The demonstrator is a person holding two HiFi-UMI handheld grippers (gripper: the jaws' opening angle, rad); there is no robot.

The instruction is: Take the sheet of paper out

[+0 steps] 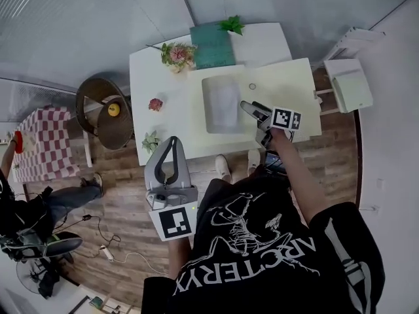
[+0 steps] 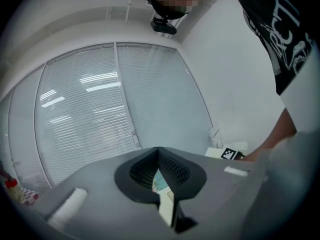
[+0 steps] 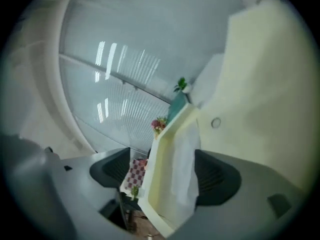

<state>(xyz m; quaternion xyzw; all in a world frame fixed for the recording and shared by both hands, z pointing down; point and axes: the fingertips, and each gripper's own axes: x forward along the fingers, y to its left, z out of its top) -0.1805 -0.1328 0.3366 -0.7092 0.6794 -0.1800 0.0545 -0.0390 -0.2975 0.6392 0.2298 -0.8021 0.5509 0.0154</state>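
Observation:
A pale, slightly see-through sheet of paper [image 1: 222,106] lies in a shallow cream tray [image 1: 211,84] set in the cream tabletop [image 1: 291,84]. My right gripper [image 1: 251,108] hovers at the tray's right edge, jaws open. In the right gripper view the sheet [image 3: 184,159] and the tray's rim [image 3: 159,184] show between the spread pads of that gripper [image 3: 167,174], and neither pad presses on them. My left gripper [image 1: 171,140] is held off the table's near edge, pointing at it. Its tips [image 2: 158,151] meet, with nothing between them.
A small ring [image 1: 252,86] lies right of the tray. Behind it are a green box [image 1: 211,46], flowers [image 1: 178,54] and a small plant [image 1: 232,24]. A wicker chair [image 1: 98,113] stands to the left, a white stand [image 1: 350,84] to the right, and a seated person [image 1: 26,208] at far left.

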